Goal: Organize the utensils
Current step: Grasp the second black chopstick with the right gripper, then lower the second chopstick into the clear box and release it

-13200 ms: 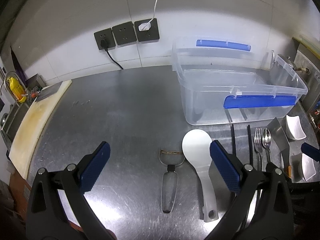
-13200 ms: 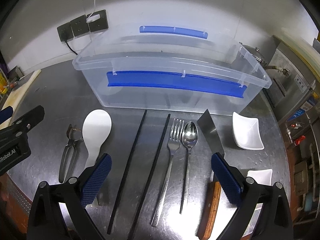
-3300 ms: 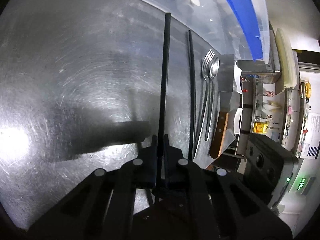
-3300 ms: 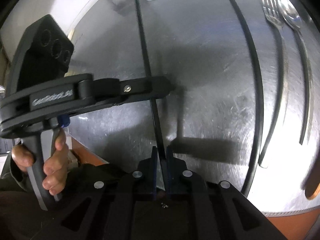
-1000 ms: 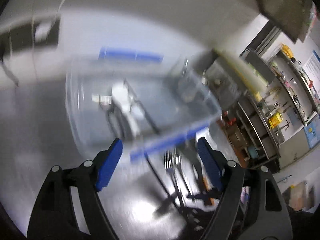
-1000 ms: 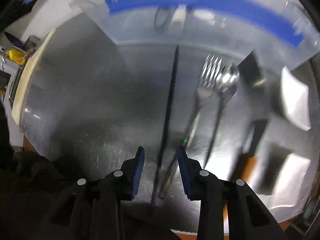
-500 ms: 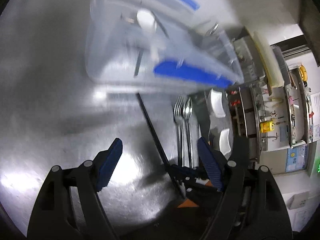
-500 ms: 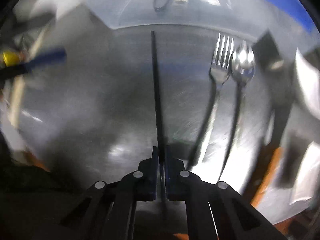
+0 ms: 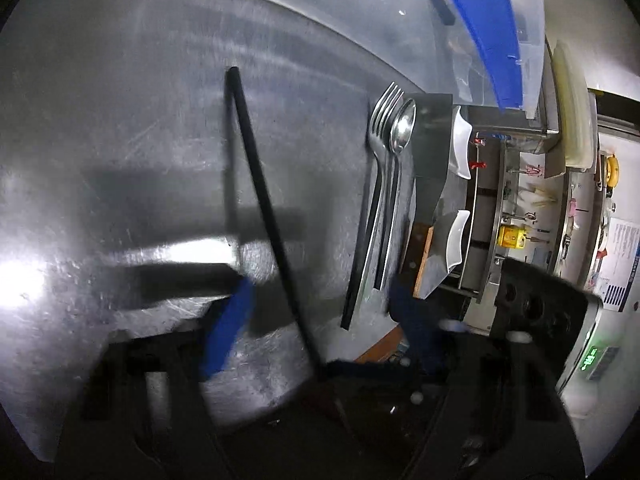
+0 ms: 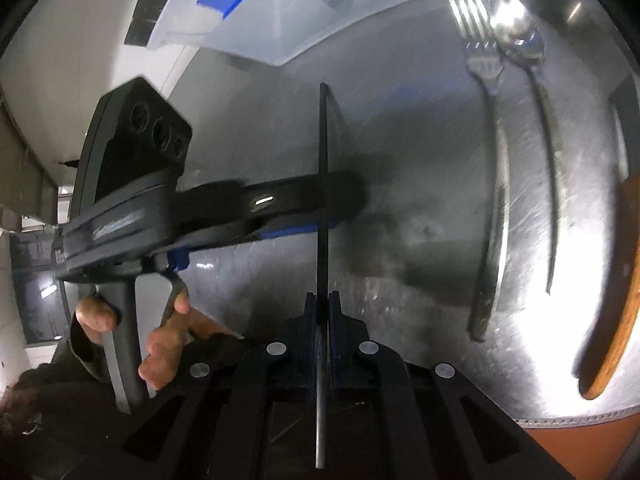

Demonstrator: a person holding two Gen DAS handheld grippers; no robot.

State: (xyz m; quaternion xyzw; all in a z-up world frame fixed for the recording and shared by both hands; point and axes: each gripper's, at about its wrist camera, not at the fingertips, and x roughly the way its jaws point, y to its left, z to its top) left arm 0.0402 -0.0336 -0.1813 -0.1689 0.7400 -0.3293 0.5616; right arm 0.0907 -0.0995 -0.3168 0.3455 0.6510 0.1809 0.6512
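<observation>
My right gripper [image 10: 319,312] is shut on a black chopstick [image 10: 323,152] and holds it lifted above the steel table, tip forward. My left gripper [image 9: 320,320] is open; its blue pads straddle the same chopstick [image 9: 260,184] near its held end. In the right wrist view the left gripper's fingers [image 10: 304,196] cross the chopstick from the left. The clear plastic box [image 9: 360,12] with blue handles holds a white rice paddle, a peeler and a chopstick. A fork [image 10: 486,120] and spoon [image 10: 520,48] lie side by side on the table to the right.
A wooden-handled cleaver [image 10: 616,292] lies at the table's right edge. Two small white dishes [image 9: 460,140] sit beyond it. The table's front edge [image 10: 560,416] is close to my right gripper. Wall sockets [image 10: 146,12] are at the back left.
My right gripper has lifted the chopstick off the table. My left gripper has swung down and in, and its open fingers now straddle that chopstick.
</observation>
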